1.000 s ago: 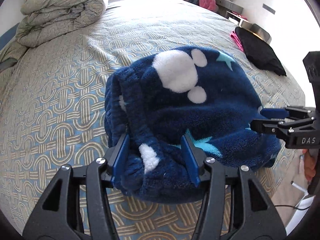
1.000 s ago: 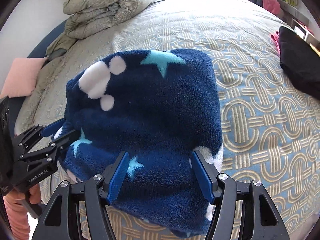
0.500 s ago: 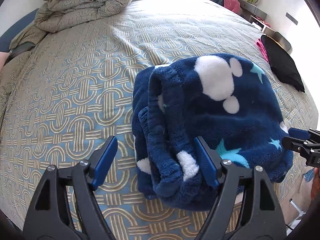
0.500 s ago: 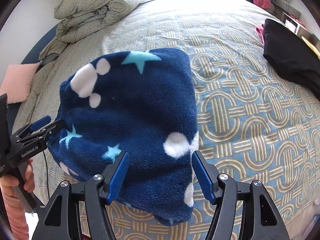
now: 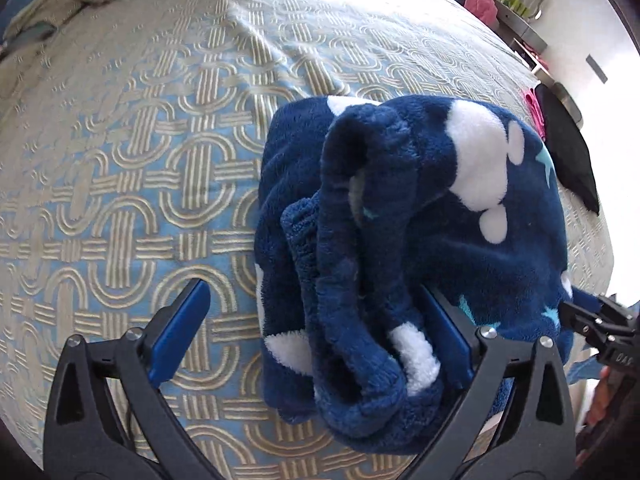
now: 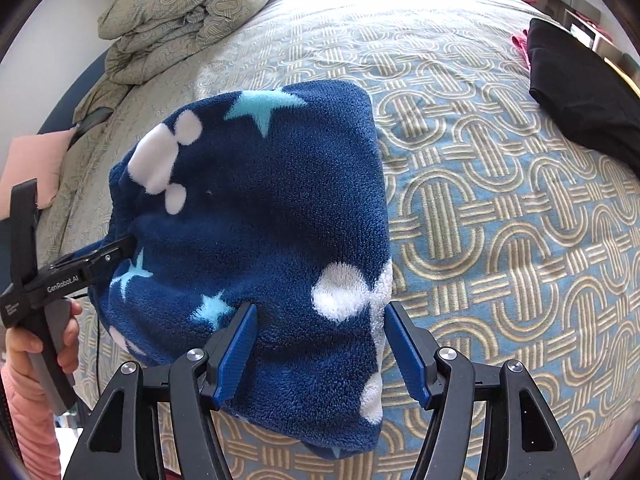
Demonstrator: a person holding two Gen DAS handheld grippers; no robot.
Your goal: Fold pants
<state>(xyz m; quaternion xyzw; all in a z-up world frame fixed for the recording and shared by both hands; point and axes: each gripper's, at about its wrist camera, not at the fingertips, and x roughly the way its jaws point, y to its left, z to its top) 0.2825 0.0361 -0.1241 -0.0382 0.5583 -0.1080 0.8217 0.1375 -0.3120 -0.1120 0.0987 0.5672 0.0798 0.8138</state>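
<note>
pants point(image 5: 420, 216), folded into a soft, thick, light fleece bundle, lie on the bed point(image 5: 140, 160); our left gripper point(image 5: 320, 336) is opening around the stacked edges; our right gripper point(image 6: 320, 356) pinches the near hem.

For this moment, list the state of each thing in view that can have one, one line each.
Navy fleece pants with white spots and stars: folded into a bundle, lying on the bed.
Left gripper: jaws opening, pants edge between them, one pad clear.
Right gripper: jaws around the pants' near edge.
Beige patterned duvet: rolled up.
Black garment: lying flat.
</note>
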